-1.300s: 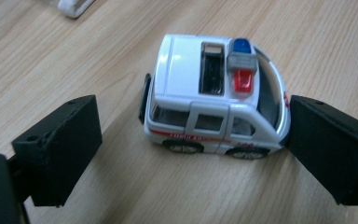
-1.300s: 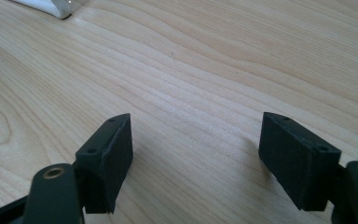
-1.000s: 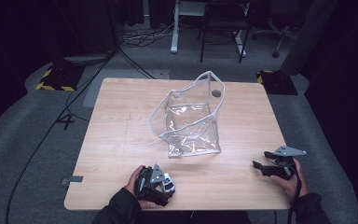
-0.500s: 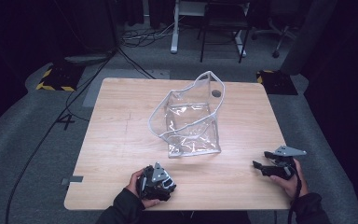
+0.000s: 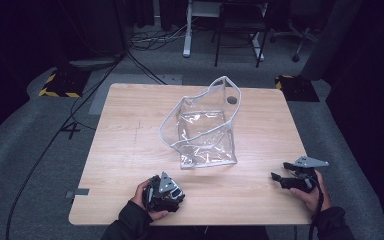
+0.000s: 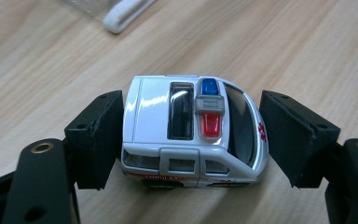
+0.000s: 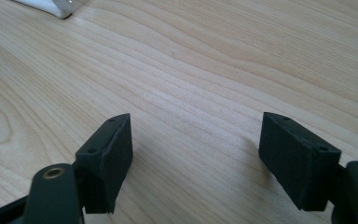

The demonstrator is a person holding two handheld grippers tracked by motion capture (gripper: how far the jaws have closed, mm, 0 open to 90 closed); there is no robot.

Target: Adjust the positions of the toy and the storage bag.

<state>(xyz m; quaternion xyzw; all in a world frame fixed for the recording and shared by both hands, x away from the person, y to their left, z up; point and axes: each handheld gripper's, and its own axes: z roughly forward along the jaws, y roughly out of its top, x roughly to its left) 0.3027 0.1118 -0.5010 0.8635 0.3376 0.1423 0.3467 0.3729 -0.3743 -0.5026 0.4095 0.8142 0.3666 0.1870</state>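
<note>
We are seeing one light wooden table (image 5: 130,150) with one clear plastic pouch edged in white piping (image 5: 205,127) standing open near its middle, tilted toward the far right. One small dark round spot (image 5: 232,99) is showing just beyond the pouch's far edge; we cannot tell what it is.

We are holding two grippers. The left gripper (image 5: 164,192) is sitting at the near edge, left of centre, well apart from the pouch. Its jaws are standing apart around one white toy ambulance with a blue and red light bar (image 6: 193,130), which is resting on its wheels on the wood. The left jaw is looking to be touching the toy's side, while the right jaw is showing a narrow gap.

The right gripper (image 7: 196,158) is resting near the table's near right corner, its jaws spread wide over bare wood, holding nothing.
</note>
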